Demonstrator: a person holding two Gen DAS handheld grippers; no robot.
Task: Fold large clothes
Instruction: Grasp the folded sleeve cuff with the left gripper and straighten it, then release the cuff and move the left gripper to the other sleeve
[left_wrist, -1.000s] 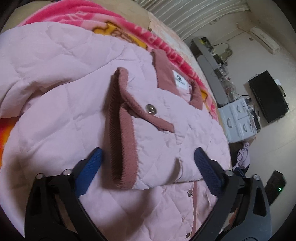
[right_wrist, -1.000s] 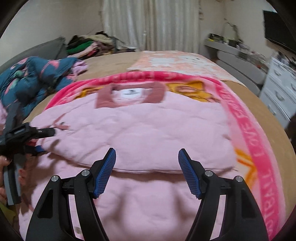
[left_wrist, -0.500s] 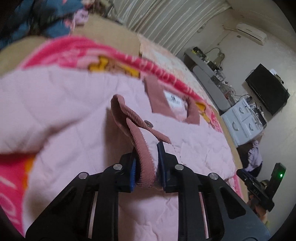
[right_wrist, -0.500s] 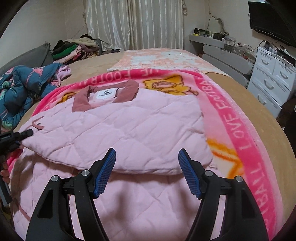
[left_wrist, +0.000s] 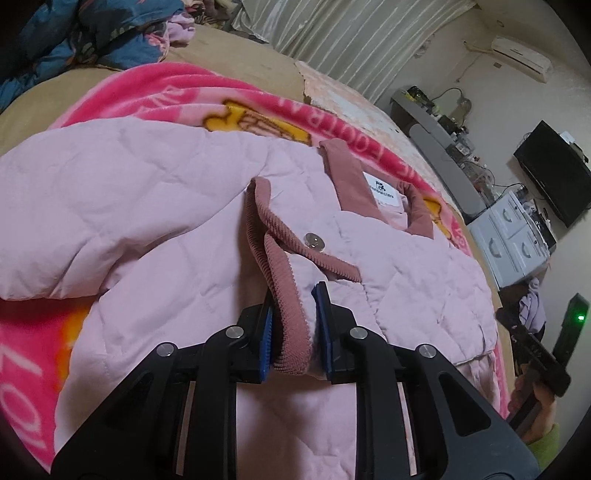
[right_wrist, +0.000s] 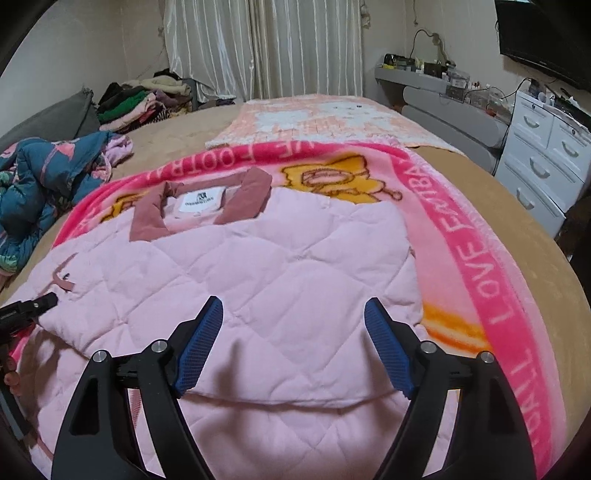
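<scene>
A pink quilted jacket (right_wrist: 280, 266) lies on a bed. The left gripper (left_wrist: 295, 332) is clamped on the jacket's ribbed cuff (left_wrist: 286, 295), pinched between its fingers. The right gripper (right_wrist: 291, 339) hovers above the folded jacket, fingers spreading wider, nothing between them.

Dim, warm indoor light, soft shadows under the right tool (right_wrist: 293, 345). Strong fisheye bend and dark vignette at edges. Both views sharp, slightly grainy.

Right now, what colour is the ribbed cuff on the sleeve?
Dusty rose-brown, darker than the pale pink quilted jacket; the cuff shows best in the left wrist view.
</scene>
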